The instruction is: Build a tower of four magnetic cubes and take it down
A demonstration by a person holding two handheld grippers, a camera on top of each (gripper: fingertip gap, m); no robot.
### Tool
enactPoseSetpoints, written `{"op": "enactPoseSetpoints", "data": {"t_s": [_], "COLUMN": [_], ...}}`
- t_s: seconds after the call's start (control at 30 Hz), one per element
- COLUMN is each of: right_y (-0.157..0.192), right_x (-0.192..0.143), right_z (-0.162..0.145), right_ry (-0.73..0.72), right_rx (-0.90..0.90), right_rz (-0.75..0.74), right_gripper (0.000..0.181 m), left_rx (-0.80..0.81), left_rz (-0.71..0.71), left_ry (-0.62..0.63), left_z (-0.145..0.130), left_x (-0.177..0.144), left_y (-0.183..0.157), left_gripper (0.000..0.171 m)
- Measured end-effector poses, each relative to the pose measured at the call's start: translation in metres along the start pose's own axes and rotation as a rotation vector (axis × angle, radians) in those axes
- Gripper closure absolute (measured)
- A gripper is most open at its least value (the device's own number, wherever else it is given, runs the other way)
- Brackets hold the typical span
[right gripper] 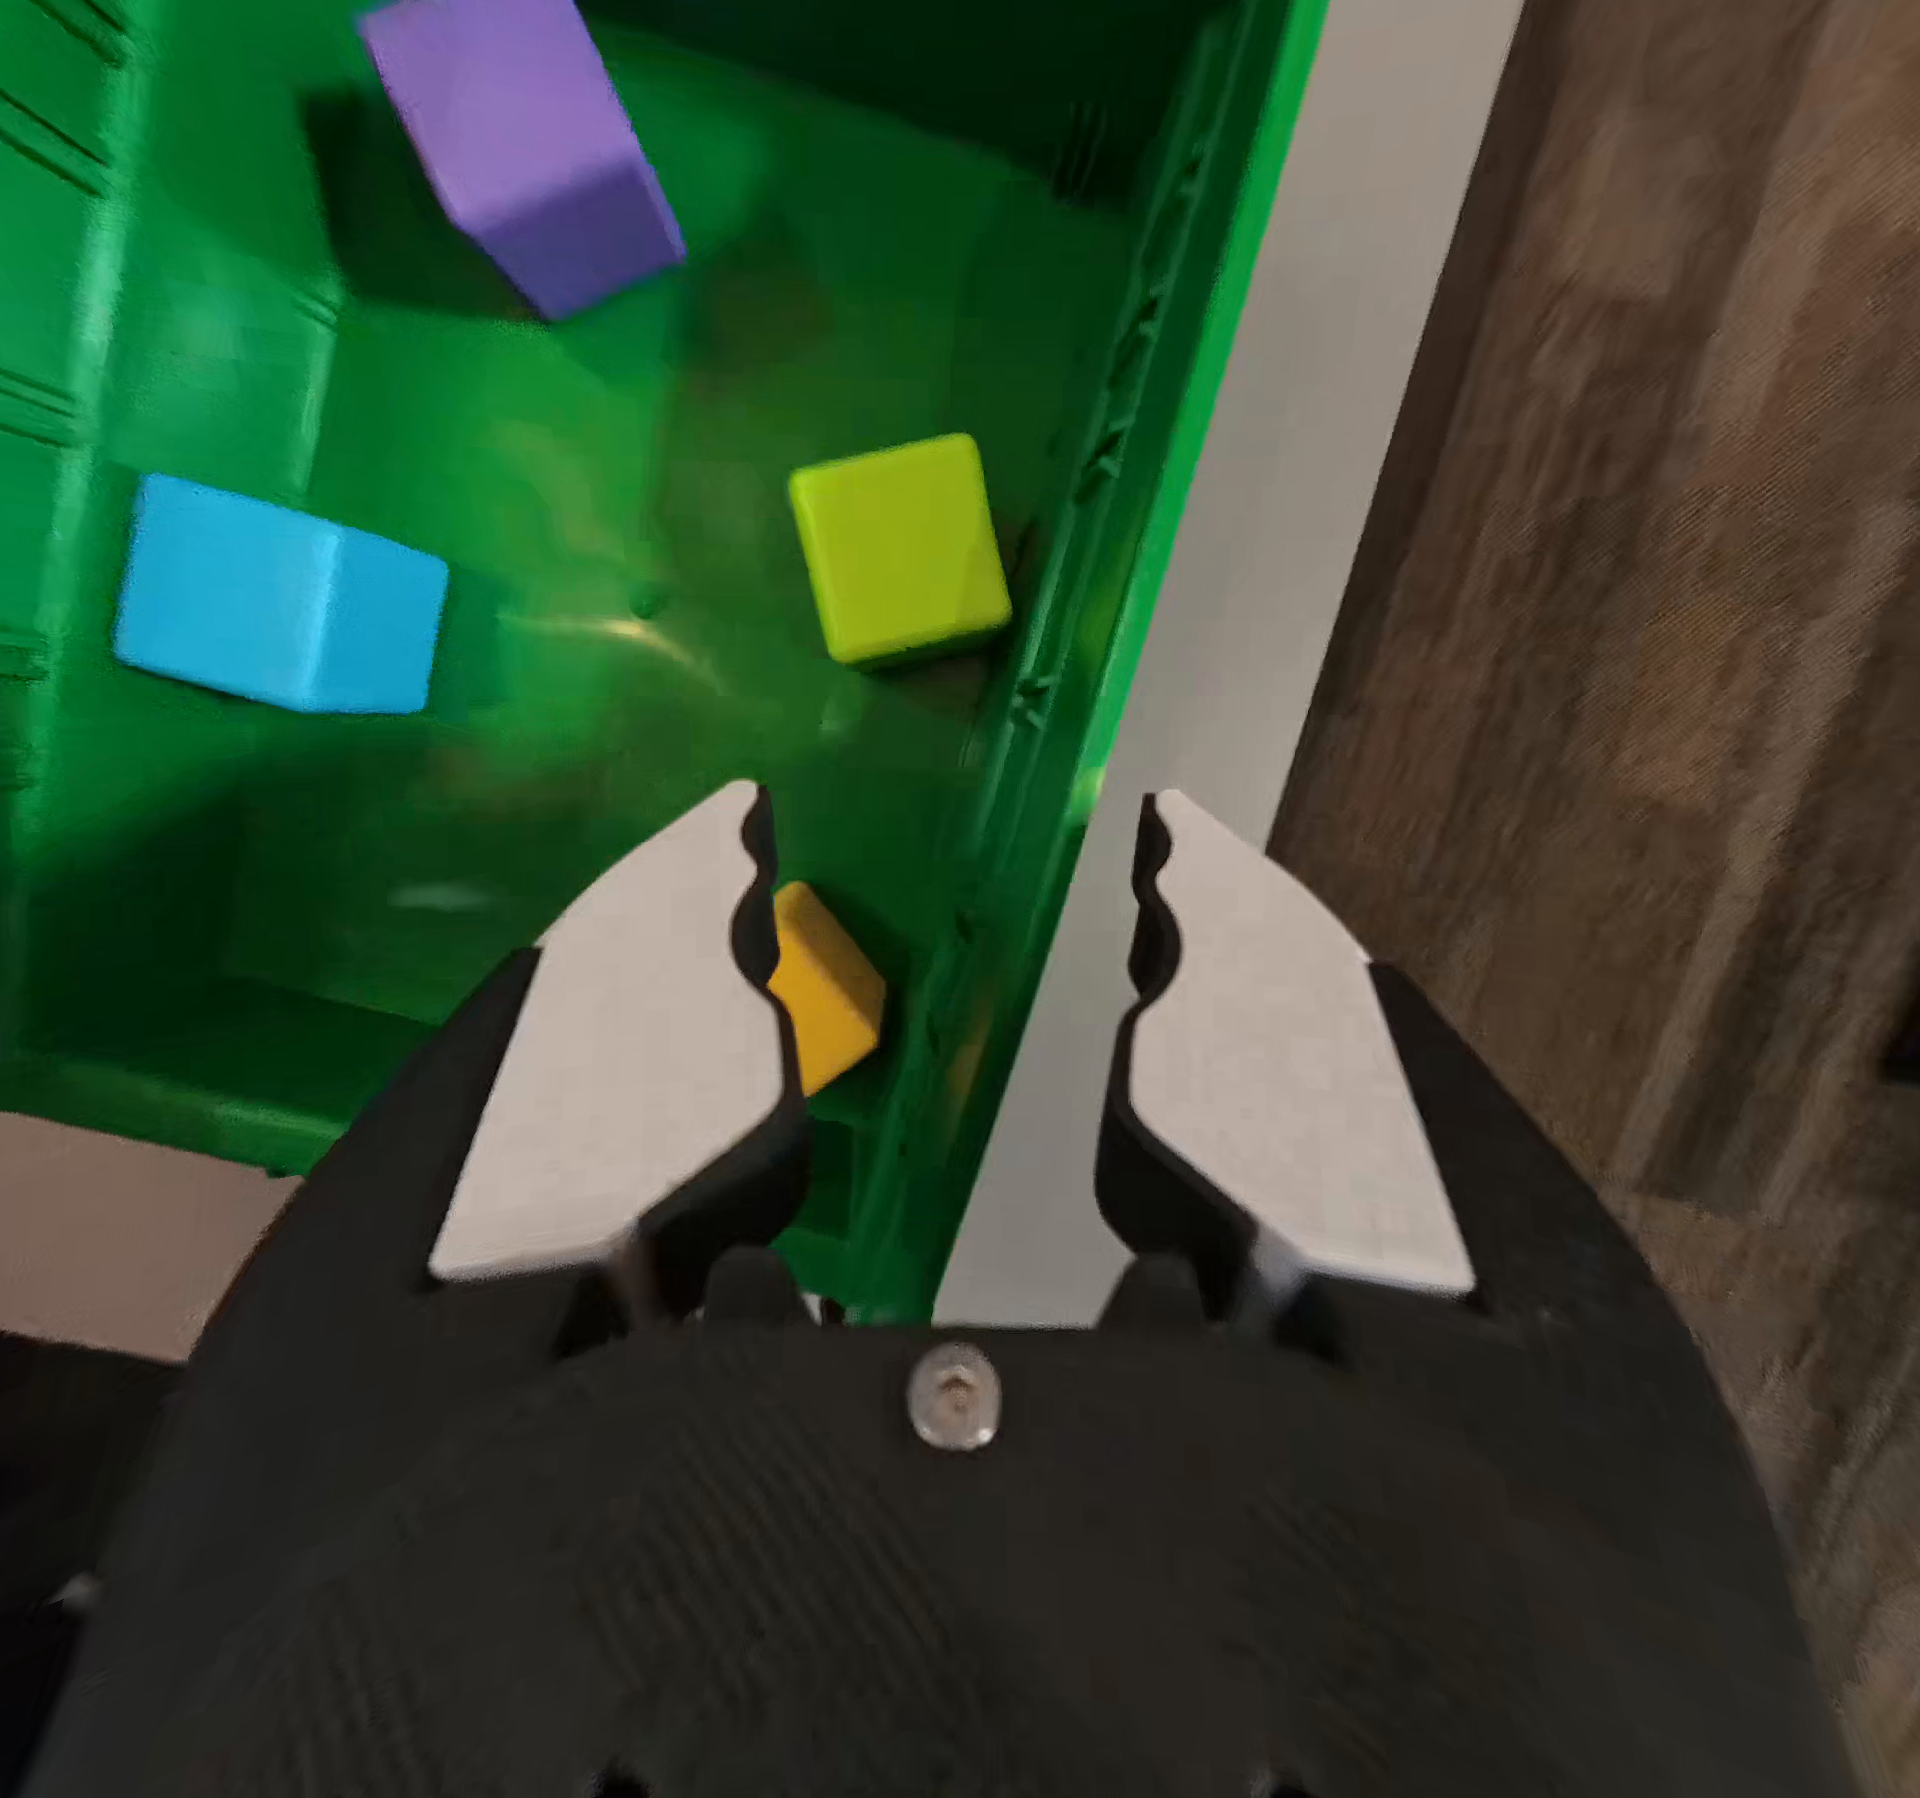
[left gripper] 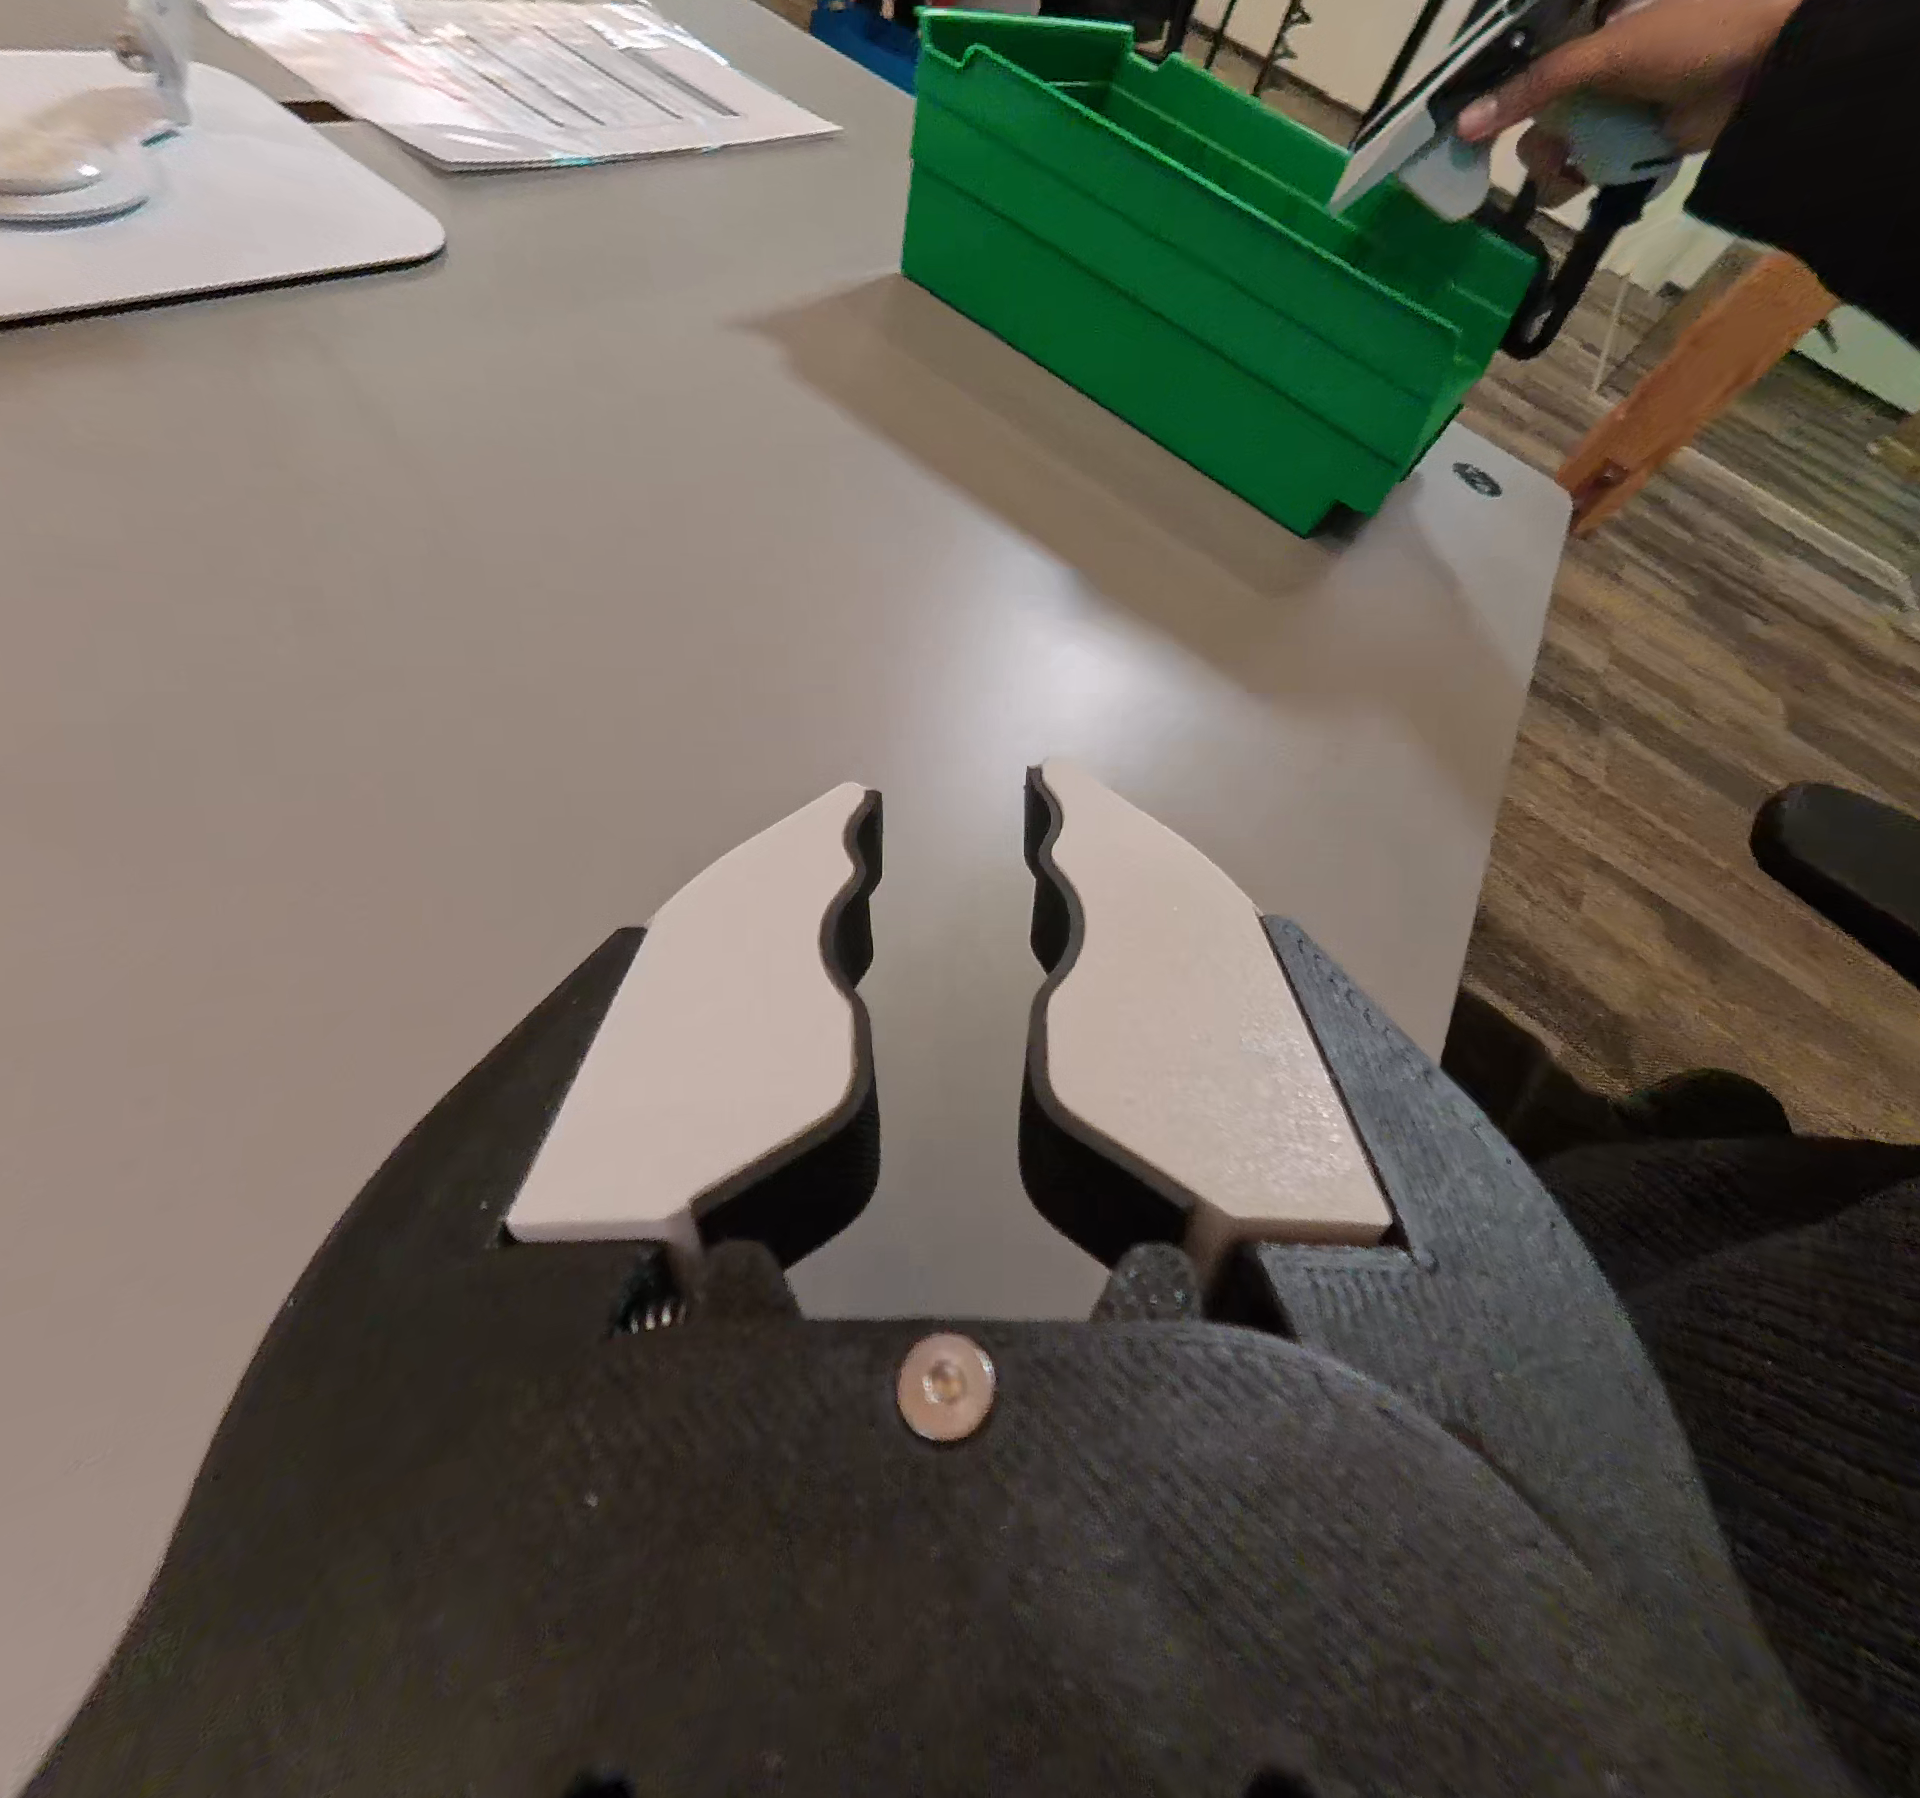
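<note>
Nearest us, our left hand-held gripper (left gripper: pixel 954 798) hovers over the bare grey counter (left gripper: pixel 520 605), its fingers a little apart and pinching nothing. Farther off stands a green bin (left gripper: pixel 1143 262) near the counter's far right corner; from this low angle its inside is hidden. To the left lie a white pad (left gripper: pixel 260 221) bearing a white stand, cut off at the frame's top, and a printed sheet (left gripper: pixel 540 75) too blurred to make out.

Our right hand-held gripper (right gripper: pixel 954 803) is spread wide and empty, straddling the bin's right wall (right gripper: pixel 1049 813): one finger hangs over the inside, the other over the strip of counter beside it. A yellow block (right gripper: pixel 831 995) lies just under the left finger, partly hidden by it; whether they touch we cannot tell. Beyond it sit a lime block (right gripper: pixel 899 548) close to the wall, a blue block (right gripper: pixel 281 595) by the opposite side, and a purple block (right gripper: pixel 520 122), smeared by motion blur. In the left wrist view, a person's hand (left gripper: pixel 1621 86) grips this gripper above the bin.
</note>
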State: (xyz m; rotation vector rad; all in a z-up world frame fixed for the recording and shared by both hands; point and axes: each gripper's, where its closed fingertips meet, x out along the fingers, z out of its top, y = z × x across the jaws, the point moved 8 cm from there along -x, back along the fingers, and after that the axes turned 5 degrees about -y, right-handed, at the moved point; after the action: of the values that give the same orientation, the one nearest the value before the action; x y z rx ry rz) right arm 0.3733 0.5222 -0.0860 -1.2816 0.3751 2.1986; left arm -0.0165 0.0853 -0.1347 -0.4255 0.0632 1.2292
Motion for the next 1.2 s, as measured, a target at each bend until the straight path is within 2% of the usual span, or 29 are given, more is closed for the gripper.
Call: {"op": "enactPoseSetpoints", "data": {"t_s": [0.07, 0.1, 0.13, 0.17, 0.27, 0.37, 0.5, 0.6, 0.7, 0.83, 0.97, 1.13, 1.2], "right_y": [-0.007, -0.011, -0.014, -0.014, -0.015, -0.020, -0.019, -0.018, -0.005, 0.027, 0.075, 0.162, 0.202], "right_x": [0.017, 0.023, 0.029, 0.034, 0.038, 0.038, 0.037, 0.037, 0.034, 0.030, 0.037, 0.050, 0.056], "right_z": [-0.001, -0.002, -0.003, -0.004, -0.005, -0.006, -0.008, -0.009, -0.003, 0.014, 0.029, 0.051, 0.064], "right_ry": [0.107, 0.145, 0.176, 0.192, 0.181, 0.175, 0.144, 0.121, 0.125, 0.141, 0.160, 0.145, 0.145], "right_rx": [-0.003, 0.000, -0.002, -0.013, -0.037, 0.080, 0.140, 0.275, 0.299, 0.284, 0.247, 0.125, 0.094], "right_rz": [0.023, 0.028, 0.014, 0.040, 0.091, 0.150, 0.134, 0.127, 0.116, 0.114, 0.172, 0.193, 0.219], "right_gripper": [0.120, 0.132, 0.159, 0.169, 0.171, 0.174, 0.176, 0.176, 0.176, 0.176, 0.177, 0.178, 0.177], "left_rx": [0.001, -0.002, -0.010, -0.020, -0.044, -0.062, -0.076, -0.080, -0.089, -0.087, -0.073, -0.062, -0.019], "left_rz": [0.028, 0.040, 0.049, 0.055, 0.078, 0.098, 0.109, 0.107, 0.092, 0.064, 0.062, 0.159, 0.275], "left_ry": [0.003, 0.001, -0.004, -0.008, -0.013, -0.017, -0.026, -0.034, -0.045, -0.062, -0.109, -0.139, -0.133], "left_z": [-0.002, -0.003, -0.004, -0.004, -0.007, -0.010, -0.011, -0.010, -0.008, -0.002, 0.007, 0.011, 0.012], "left_x": [-0.006, -0.009, -0.012, -0.015, -0.022, -0.029, -0.034, -0.036, -0.036, -0.038, -0.053, -0.092, -0.115], "left_y": [0.004, 0.005, 0.007, 0.008, 0.012, 0.015, 0.015, 0.012, 0.007, -0.004, -0.019, -0.028, -0.023], "left_gripper": [0.144, 0.144, 0.144, 0.144, 0.144, 0.144, 0.144, 0.144, 0.144, 0.141, 0.137, 0.111, 0.101]}}
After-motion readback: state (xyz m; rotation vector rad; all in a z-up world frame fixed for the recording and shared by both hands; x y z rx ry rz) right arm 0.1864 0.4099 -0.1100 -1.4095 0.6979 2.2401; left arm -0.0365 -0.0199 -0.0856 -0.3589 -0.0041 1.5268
